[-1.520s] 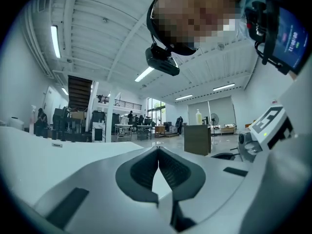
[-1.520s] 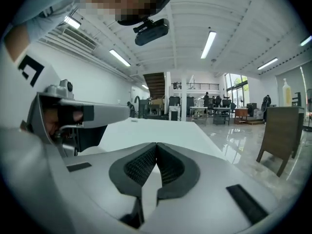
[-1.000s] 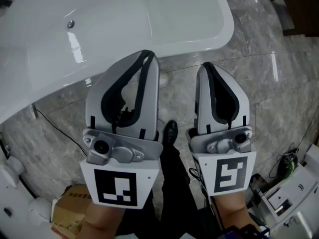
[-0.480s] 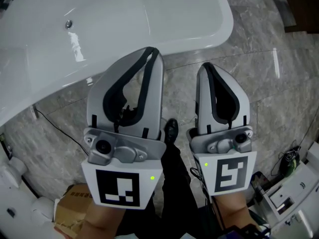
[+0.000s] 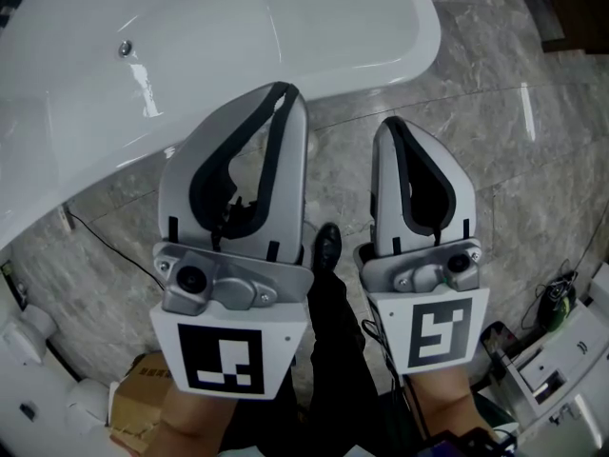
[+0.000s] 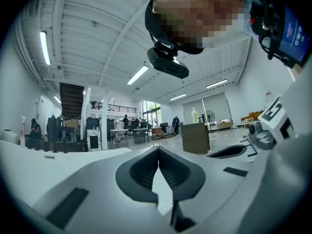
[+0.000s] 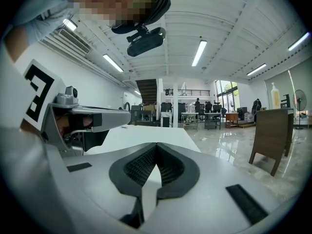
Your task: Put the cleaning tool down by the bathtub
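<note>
Left tool [image 5: 282, 93] and right tool [image 5: 391, 127] are both closed and empty, above the floor [image 5: 533, 160] by the bathtub [image 5: 285, 27] edge. No view shows the cleaning tool, so its heft and hold point are unknown.

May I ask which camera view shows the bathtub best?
The head view: it looks down on the bathtub, rim and basin. Each gripper view shows only a white surface beyond the jaws, probably its rim.
</note>
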`<move>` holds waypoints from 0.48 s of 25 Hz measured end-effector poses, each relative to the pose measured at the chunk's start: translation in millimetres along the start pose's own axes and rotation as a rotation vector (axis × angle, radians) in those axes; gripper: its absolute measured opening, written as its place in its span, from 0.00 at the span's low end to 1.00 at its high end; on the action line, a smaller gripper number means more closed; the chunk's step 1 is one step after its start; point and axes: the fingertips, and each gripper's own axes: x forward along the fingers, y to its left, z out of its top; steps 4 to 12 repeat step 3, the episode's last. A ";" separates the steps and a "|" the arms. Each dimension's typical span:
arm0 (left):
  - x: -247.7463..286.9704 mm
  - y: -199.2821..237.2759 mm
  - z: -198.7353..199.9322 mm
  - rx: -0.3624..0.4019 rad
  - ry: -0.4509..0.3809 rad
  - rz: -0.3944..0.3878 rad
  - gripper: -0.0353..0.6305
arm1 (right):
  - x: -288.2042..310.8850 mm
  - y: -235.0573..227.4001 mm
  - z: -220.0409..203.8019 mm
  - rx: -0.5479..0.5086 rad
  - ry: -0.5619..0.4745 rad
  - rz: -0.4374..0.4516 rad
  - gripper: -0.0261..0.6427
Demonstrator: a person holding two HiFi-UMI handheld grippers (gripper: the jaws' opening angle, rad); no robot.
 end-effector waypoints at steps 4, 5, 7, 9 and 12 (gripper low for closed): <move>0.6 -1.1 -1.3 -0.002 0.000 -0.002 0.08 | -0.1 -0.1 -1.7 0.003 0.000 -0.003 0.06; 0.6 -1.1 -1.3 -0.002 0.000 -0.002 0.08 | -0.1 -0.1 -1.7 0.003 0.000 -0.003 0.06; 0.6 -1.1 -1.3 -0.002 0.000 -0.002 0.08 | -0.1 -0.1 -1.7 0.003 0.000 -0.003 0.06; 0.6 -1.1 -1.3 -0.002 0.000 -0.002 0.08 | -0.1 -0.1 -1.7 0.003 0.000 -0.003 0.06; 0.6 -1.1 -1.3 -0.002 0.000 -0.002 0.08 | -0.1 -0.1 -1.7 0.003 0.000 -0.003 0.06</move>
